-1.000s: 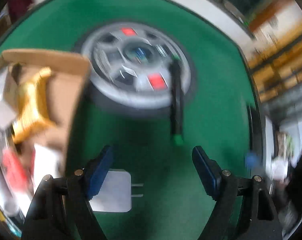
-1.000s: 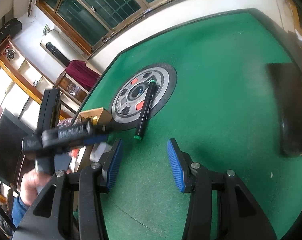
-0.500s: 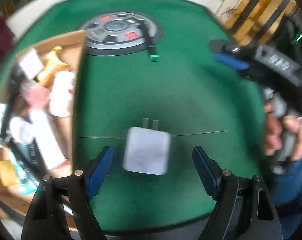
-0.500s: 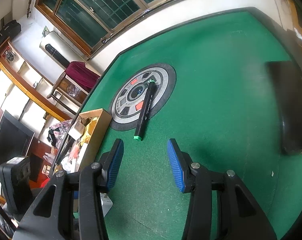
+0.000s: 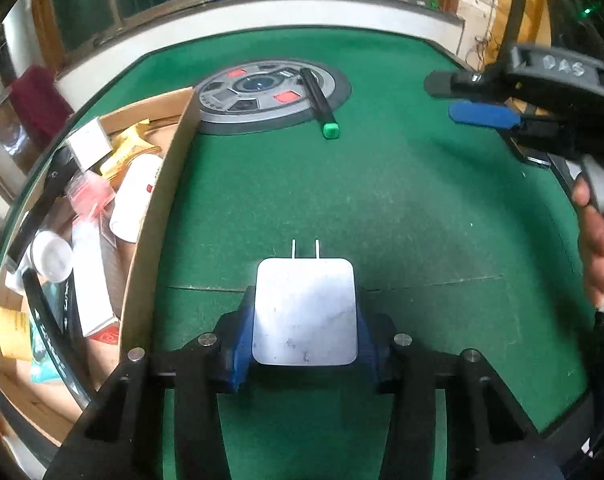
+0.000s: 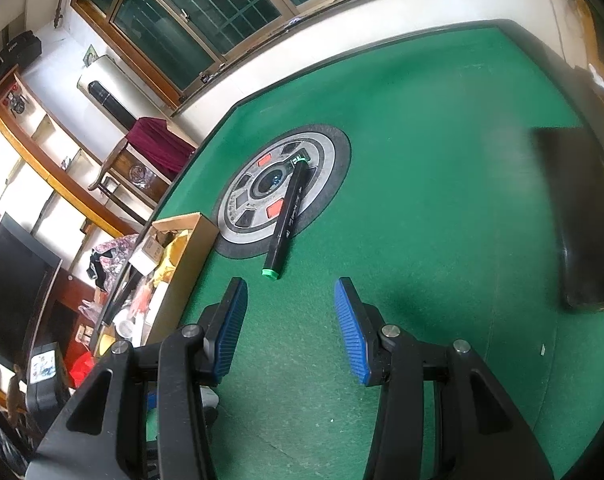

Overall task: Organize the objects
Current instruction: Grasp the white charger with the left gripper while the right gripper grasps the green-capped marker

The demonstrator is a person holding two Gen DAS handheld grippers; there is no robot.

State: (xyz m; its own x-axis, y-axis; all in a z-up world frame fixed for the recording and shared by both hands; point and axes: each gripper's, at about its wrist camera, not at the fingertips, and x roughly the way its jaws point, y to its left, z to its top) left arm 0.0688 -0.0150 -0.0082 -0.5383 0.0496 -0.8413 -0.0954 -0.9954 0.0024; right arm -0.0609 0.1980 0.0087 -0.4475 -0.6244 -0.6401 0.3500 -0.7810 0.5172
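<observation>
A white square charger [image 5: 305, 300] with two prongs lies on the green felt table [image 5: 381, 208]. My left gripper [image 5: 303, 332] is closing on it, and its blue pads touch the charger's two sides. A black marker with a green cap [image 5: 319, 100] rests half on a round grey disc [image 5: 262, 96] at the table's middle. In the right wrist view the same marker [image 6: 288, 216] lies just beyond my right gripper [image 6: 290, 320], which stands open over bare felt with nothing between its fingers. That right gripper [image 5: 461, 100] also shows at the upper right of the left wrist view.
An open cardboard box [image 5: 158, 200] holding several small packages and bottles stands along the table's left side. A black flat object [image 6: 581, 216] lies at the right edge. A person's hand [image 5: 597, 248] holds the right gripper's handle.
My left gripper swung away from the disc and box to the white charger, and its jaws came in from wide open onto the charger's sides. The right gripper stayed put.
</observation>
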